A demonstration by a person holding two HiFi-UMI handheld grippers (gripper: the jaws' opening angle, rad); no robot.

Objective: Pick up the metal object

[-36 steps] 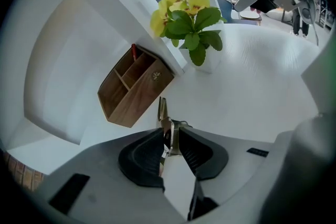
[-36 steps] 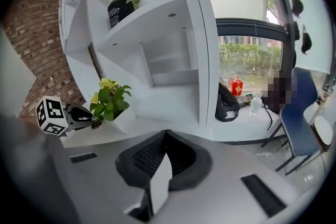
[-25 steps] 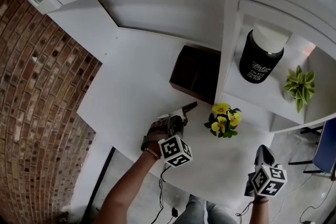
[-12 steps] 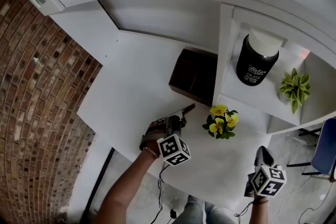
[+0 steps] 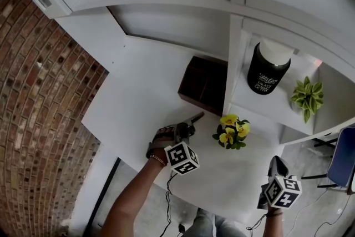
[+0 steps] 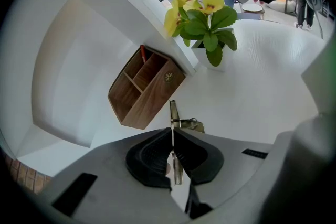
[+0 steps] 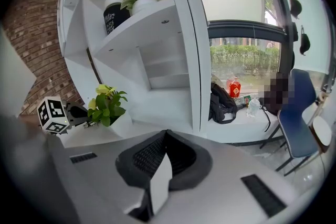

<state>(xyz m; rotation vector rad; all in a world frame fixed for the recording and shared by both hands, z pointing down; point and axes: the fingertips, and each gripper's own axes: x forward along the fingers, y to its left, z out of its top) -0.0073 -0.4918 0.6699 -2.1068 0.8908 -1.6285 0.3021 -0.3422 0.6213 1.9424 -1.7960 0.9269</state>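
A: What changed in the last second?

B: Barely anything. The left gripper (image 5: 187, 126) sits at the same spot on the table (image 5: 133, 102), with its jaws clamped on the metal object (image 6: 174, 113) as before. The head view drifted a bit, so the shelf items slid in frame. That's the camera, not them.

A: So where's the metal object?

B: It's a thin strip pinched edge-on between the left jaws. Its end pokes out ahead toward the wooden box (image 6: 144, 92). From the head view its tip (image 5: 196, 116) is over the table, between the box and the flower pot (image 5: 230, 131).

A: Is it lifted?

B: Can't tell if it's clear of the surface. The grasp looks done and the lift doesn't show yet.

A: And the right gripper?

B: The right gripper (image 5: 278, 162) is low at the table's near edge, well apart. Its jaws are pressed together on nothing, so it's idle.

A: Anything in the way?

B: The flower pot is near, on the right of the strip, and the wooden box is just ahead. I'd guess straight up is clear, while forward or right could clip one of them. A black jar (image 5: 267, 72) and a green plant (image 5: 307, 96) are on the shelf (image 5: 260, 111), out of the way.

A: Any risks?

B: It's a thin strip held on its edge, so it could pivot or slip on a fast lift.
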